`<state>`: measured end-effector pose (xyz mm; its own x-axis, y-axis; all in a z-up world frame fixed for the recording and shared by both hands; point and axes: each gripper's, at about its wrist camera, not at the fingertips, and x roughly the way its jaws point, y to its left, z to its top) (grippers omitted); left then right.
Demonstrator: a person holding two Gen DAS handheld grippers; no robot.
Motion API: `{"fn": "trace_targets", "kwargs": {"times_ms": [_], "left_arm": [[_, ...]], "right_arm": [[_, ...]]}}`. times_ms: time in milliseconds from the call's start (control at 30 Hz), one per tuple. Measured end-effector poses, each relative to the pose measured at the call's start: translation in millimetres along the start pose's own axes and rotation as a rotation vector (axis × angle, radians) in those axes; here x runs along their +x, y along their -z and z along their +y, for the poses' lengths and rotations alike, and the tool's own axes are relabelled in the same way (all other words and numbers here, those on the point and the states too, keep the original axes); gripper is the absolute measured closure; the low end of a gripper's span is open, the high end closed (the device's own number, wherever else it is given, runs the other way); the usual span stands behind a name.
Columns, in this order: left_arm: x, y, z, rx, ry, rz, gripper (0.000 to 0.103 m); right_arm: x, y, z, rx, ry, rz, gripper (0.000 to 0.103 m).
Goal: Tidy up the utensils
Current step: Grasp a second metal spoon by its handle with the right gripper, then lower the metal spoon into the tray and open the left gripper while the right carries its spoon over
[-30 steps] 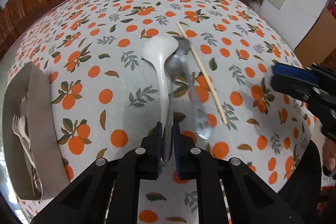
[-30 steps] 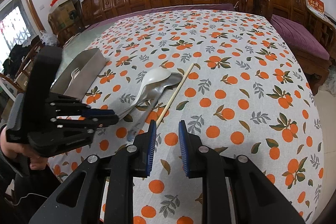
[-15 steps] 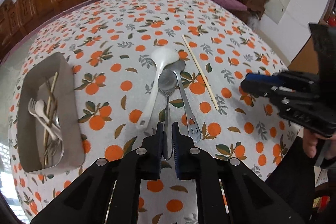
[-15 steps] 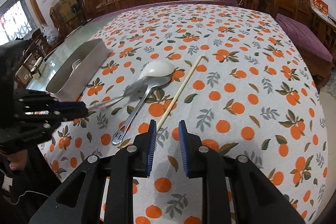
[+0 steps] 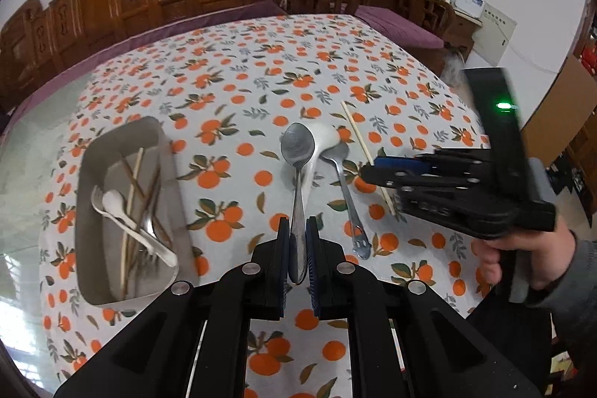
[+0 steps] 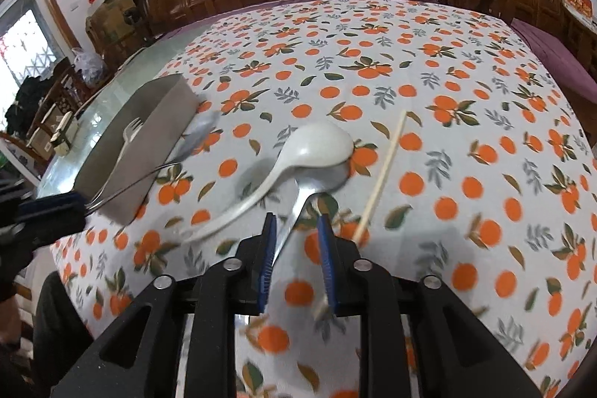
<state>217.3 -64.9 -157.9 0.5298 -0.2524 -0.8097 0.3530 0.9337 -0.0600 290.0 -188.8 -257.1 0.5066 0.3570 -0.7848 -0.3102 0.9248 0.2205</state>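
The left gripper [image 5: 297, 248] is clamped on the handle of a steel spoon [image 5: 297, 152], lifted clear of the cloth with its bowl pointing away from the tool. The tray [image 5: 89, 211] lies ahead and to its left, already holding forks and sticks. The step in hand looks like carrying this spoon over to the tray; the next move calls for swinging left until the bowl is over the tray's open top, then letting go low so nothing inside is knocked.

The right gripper [image 6: 296, 248] has just been opening; its jaws stand partly apart, astride the handle of a second steel spoon [image 6: 298, 200] still on the table, pads not yet pressing. Ahead and to its left lies the white ladle [image 6: 317, 148], whose bowl covers that spoon's bowl; just to its right lies a chopstick [image 6: 384, 174].

The carried spoon is a blur in the right view, and the tray's contents overlap too much to count.
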Motion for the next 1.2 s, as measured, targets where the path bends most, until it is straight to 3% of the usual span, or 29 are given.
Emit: {"fn": "trace_targets", "kwargs": {"times_ms": [467, 533, 567, 767, 1200], "left_arm": [[-26.0, 2.6, 13.4, -0.032, -0.010, -0.059, 0.095], [-27.8, 3.5, 12.8, -0.031, -0.009, -0.063, 0.095], [-29.2, 4.2, 12.7, -0.030, -0.009, -0.066, 0.095], [-36.8, 6.4, 14.7, -0.037, -0.007, -0.083, 0.095], [-46.4, 8.3, 37.6, -0.063, -0.056, -0.102, 0.095]], "right_arm": [[46.3, -18.2, 10.8, 0.040, 0.152, 0.074, 0.071], [46.3, -16.5, 12.1, 0.029, 0.165, 0.081, 0.078], [45.9, -15.4, 12.2, 0.025, 0.171, 0.085, 0.087], [37.5, -5.0, 10.2, 0.071, 0.136, 0.110, 0.096], [-1.4, 8.5, 29.8, 0.018, 0.122, 0.065, 0.096]]}}
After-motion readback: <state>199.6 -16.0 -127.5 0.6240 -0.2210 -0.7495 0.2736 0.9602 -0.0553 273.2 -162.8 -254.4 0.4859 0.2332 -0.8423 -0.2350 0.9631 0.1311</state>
